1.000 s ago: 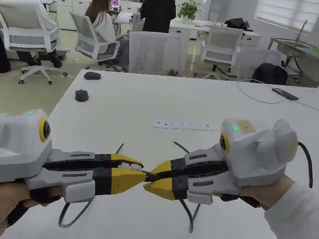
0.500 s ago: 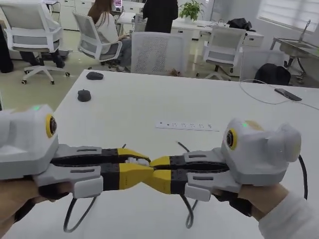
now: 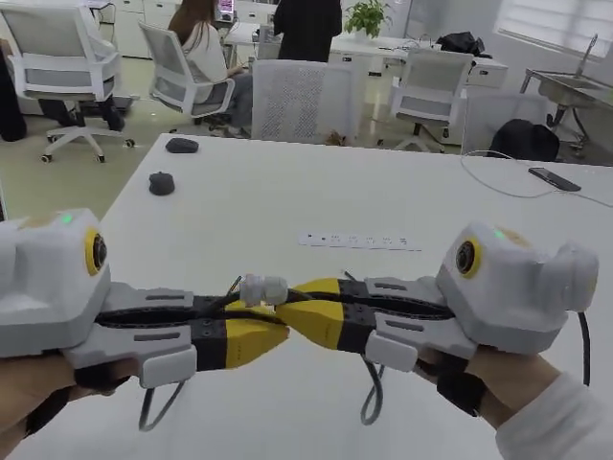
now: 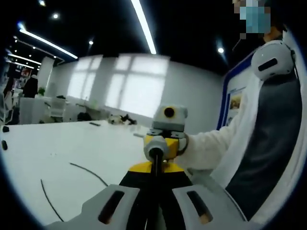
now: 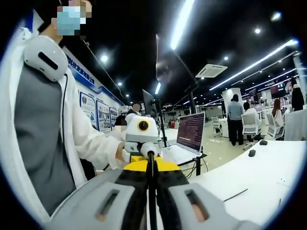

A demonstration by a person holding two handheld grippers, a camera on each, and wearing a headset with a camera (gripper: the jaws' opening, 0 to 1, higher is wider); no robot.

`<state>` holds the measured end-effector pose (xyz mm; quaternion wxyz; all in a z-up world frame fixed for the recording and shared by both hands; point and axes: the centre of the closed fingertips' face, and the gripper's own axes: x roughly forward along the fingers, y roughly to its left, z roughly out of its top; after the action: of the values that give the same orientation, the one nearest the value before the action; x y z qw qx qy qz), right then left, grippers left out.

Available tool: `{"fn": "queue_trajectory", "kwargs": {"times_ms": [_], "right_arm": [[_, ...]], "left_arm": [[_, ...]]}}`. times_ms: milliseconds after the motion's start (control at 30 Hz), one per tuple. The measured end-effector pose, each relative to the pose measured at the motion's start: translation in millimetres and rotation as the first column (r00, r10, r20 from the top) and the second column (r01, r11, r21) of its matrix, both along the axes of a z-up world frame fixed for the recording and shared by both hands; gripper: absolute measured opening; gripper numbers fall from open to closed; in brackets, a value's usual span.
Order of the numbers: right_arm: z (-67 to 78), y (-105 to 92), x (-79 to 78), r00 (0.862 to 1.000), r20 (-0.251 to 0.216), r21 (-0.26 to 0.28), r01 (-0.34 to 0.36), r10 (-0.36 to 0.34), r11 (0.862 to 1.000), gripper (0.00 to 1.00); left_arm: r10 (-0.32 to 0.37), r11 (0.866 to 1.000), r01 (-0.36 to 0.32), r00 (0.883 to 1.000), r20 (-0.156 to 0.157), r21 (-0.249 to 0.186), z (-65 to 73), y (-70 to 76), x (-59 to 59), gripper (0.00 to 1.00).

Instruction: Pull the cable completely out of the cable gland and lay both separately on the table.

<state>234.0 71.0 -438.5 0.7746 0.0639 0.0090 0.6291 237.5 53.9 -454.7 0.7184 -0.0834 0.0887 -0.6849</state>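
The small white cable gland (image 3: 263, 287) hangs above the table where the two yellow-tipped grippers meet. My right gripper (image 3: 292, 311) comes in from the right, and its tips appear shut on the gland (image 4: 156, 143). My left gripper (image 3: 273, 331) comes in from the left, shut on the black cable (image 4: 156, 160) just short of the gland. In the right gripper view the gland (image 5: 144, 149) sits at my jaw tips. Loose cable (image 3: 369, 402) droops under both grippers, and a stretch of it lies on the white table (image 3: 287, 192).
A white power strip (image 3: 356, 241) lies across the table's middle. A mouse (image 3: 162, 183) and a dark pad (image 3: 181, 146) sit far left, a phone (image 3: 554, 180) far right. Office chairs (image 3: 302, 101) and seated people are beyond the far edge.
Both grippers have closed in tip to tip and lifted slightly. The gland, earlier low between the tips, now shows on top where they meet.
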Motion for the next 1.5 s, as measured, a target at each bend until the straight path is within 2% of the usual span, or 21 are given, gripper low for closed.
{"fn": "queue_trajectory", "kwargs": {"times_ms": [33, 67, 100, 300, 333, 367, 400, 500, 567, 733, 867, 967, 1000, 1067, 1233, 1333, 1467, 1500], "right_arm": [[0.4, 0.5, -1.0, 1.0, 0.0, 0.004, -0.004, 0.004, 1.0, 0.02], [0.3, 0.9, -1.6, 1.0, -0.005, 0.004, -0.006, 0.006, 1.0, 0.02], [0.3, 0.6, -1.3, 1.0, -0.006, 0.005, -0.005, 0.005, 1.0, 0.02], [-5.4, -2.6, -0.4, 1.0, 0.001, -0.034, 0.001, -0.001, 0.999, 0.02], [-6.5, -3.3, -0.5, 1.0, 0.001, -0.04, 0.0, 0.0, 0.999, 0.02], [-8.0, -4.2, -0.4, 1.0, 0.01, -0.053, 0.002, -0.002, 0.999, 0.02], [-6.3, -4.7, -0.9, 1.0, 0.015, -0.047, 0.002, -0.002, 0.999, 0.02], [-6.3, -5.1, -1.2, 1.0, 0.009, -0.052, 0.001, 0.0, 0.999, 0.02], [-6.3, -5.6, -1.1, 1.0, 0.01, -0.055, 0.003, -0.002, 0.998, 0.02], [-6.7, -6.7, -3.0, 1.0, 0.018, -0.065, 0.005, -0.004, 0.998, 0.02], [-5.9, -7.3, -4.3, 1.0, 0.021, -0.063, 0.003, -0.001, 0.998, 0.02], [-5.8, -6.8, -4.3, 1.0, 0.023, -0.063, 0.002, -0.001, 0.998, 0.02], [-6.0, -6.7, -3.8, 1.0, 0.024, -0.064, 0.004, -0.002, 0.998, 0.02], [-6.8, -6.5, -3.2, 1.0, 0.027, -0.069, 0.006, -0.004, 0.998, 0.02], [-9.5, -5.7, -4.4, 0.999, 0.04, -0.093, 0.009, -0.006, 0.996, 0.02], [-10.5, -6.4, -2.9, 0.999, 0.039, -0.102, 0.016, -0.012, 0.995, 0.02], [-10.7, -8.4, -1.2, 0.999, 0.036, -0.109, 0.022, -0.018, 0.994, 0.02], [-11.4, -8.6, -1.9, 0.999, 0.032, -0.113, 0.017, -0.014, 0.993, 0.02]], "left_arm": [[-0.003, 1.0, 0.003, 1.0, 0.002, -0.008, 0.6, -0.2, 0.0, 0.03], [0.0, 1.0, -0.001, 1.0, -0.02, -0.022, 1.5, -0.7, 1.8, 0.03], [-0.001, 1.0, 0.0, 1.0, -0.022, -0.025, 1.3, -1.3, 2.4, 0.03], [-0.02, 1.0, 0.02, 0.999, -0.027, -0.012, 0.1, 0.0, -2.8, 0.06], [-0.022, 1.0, 0.021, 0.999, -0.032, -0.016, 0.4, 0.6, -3.0, 0.08], [-0.022, 0.999, 0.02, 0.999, -0.048, -0.038, 3.6, 2.5, -3.1, 0.1], [-0.025, 0.999, 0.023, 0.997, -0.068, -0.038, 3.2, 2.1, -3.5, 0.1], [-0.021, 0.998, 0.017, 0.997, -0.071, -0.057, 5.6, 2.2, -3.7, 0.09], [-0.022, 0.998, 0.015, 0.994, -0.103, -0.067, 5.8, 1.5, -3.7, 0.09], [-0.039, 0.996, 0.025, 0.987, -0.157, -0.089, 7.6, 1.8, -6.7, 0.12], [-0.047, 0.995, 0.03, 0.983, -0.177, -0.098, 9.2, 2.1, -8.9, 0.13], [-0.049, 0.994, 0.026, 0.974, -0.22, -0.107, 10.0, 3.4, -7.5, 0.12], [-0.048, 0.994, 0.021, 0.968, -0.248, -0.11, 9.8, 3.8, -6.9, 0.12], [-0.05, 0.993, 0.021, 0.962, -0.27, -0.112, 9.4, 4.4, -6.4, 0.14], [-0.038, 0.994, 0.007, 0.96, -0.276, -0.113, 8.9, 5.8, -5.4, 0.14], [-0.021, 0.994, -0.008, 0.965, -0.261, -0.109, 8.0, 5.5, -4.8, 0.14], [0.009, 0.993, -0.033, 0.978, -0.211, -0.11, 8.2, 5.0, -2.5, 0.14], [0.038, 0.99, -0.062, 0.982, -0.186, -0.126, 11.0, 6.4, 2.7, 0.16]]}}
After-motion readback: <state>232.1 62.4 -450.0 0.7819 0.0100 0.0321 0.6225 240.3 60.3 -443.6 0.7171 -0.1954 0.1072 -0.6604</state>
